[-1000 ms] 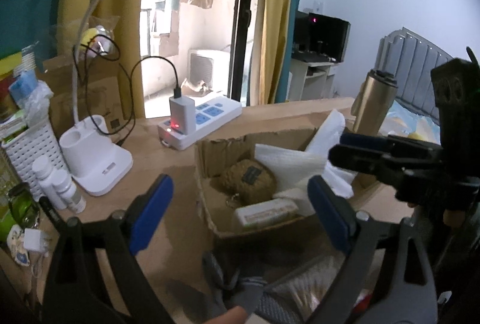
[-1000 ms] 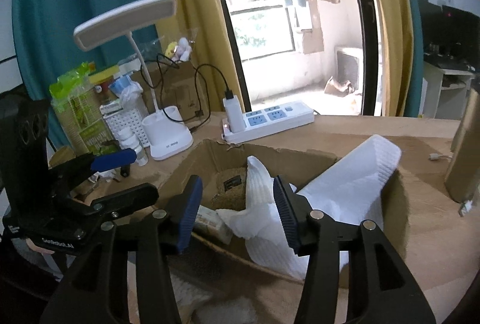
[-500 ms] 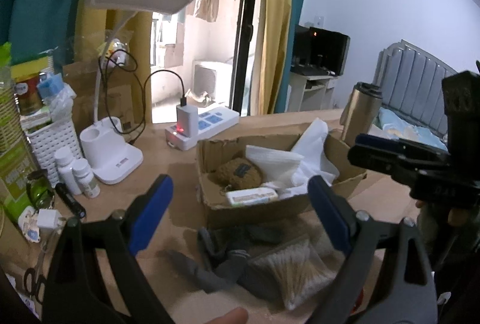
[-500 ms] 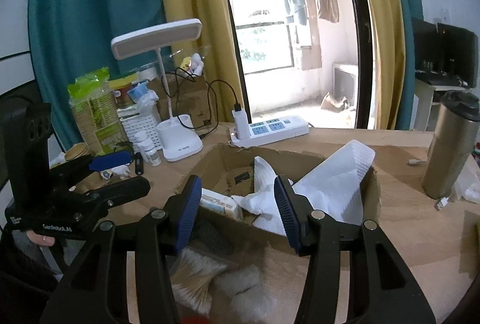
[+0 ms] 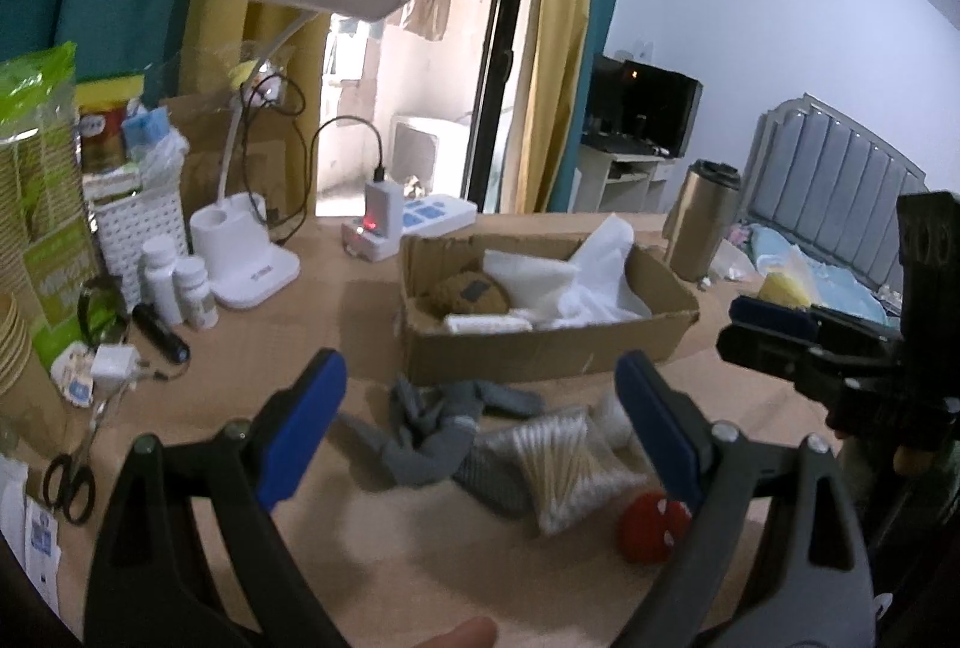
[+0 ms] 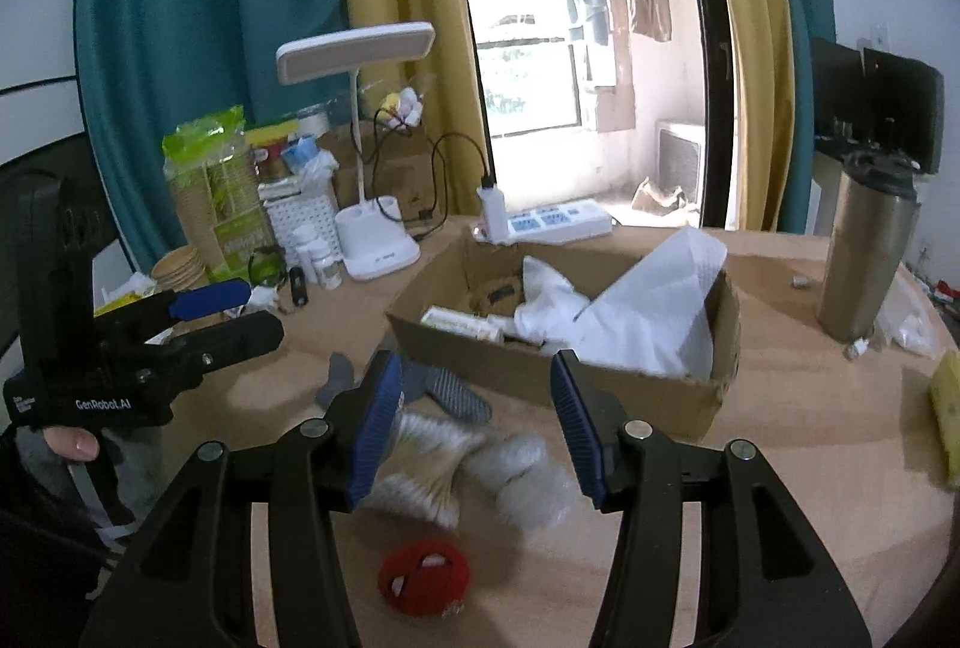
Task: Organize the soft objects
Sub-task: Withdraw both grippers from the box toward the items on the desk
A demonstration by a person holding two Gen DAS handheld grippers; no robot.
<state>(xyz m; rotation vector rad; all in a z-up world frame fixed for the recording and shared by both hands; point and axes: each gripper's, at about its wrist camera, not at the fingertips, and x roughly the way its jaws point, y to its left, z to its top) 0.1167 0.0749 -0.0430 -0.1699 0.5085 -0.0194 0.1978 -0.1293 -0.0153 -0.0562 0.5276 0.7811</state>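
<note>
A cardboard box (image 5: 540, 348) (image 6: 660, 396) on the table holds white cloths (image 5: 576, 282) (image 6: 648, 312), a brown plush item (image 5: 468, 294) and a small white pack (image 5: 489, 324). In front of it lie grey socks (image 5: 432, 432) (image 6: 444, 390), a bag of cotton swabs (image 5: 558, 462) (image 6: 426, 468), a bag of cotton balls (image 6: 528, 474) and a red soft object (image 5: 651, 528) (image 6: 423, 579). My left gripper (image 5: 480, 426) (image 6: 234, 312) is open and empty above the socks. My right gripper (image 6: 474, 426) (image 5: 774, 330) is open and empty above the bags.
A desk lamp (image 5: 252, 252), power strip (image 5: 414, 222), white bottles (image 5: 180, 288), white basket (image 5: 138, 228), scissors (image 5: 72, 474) and paper cups stand at the left. A steel flask (image 6: 864, 252) (image 5: 702, 222) stands right of the box. A yellow sponge (image 6: 945, 408) lies at the right edge.
Both grippers have pulled back and up from the box, empty. The socks, swab bag, cotton balls and red object in front of the box have come into view.
</note>
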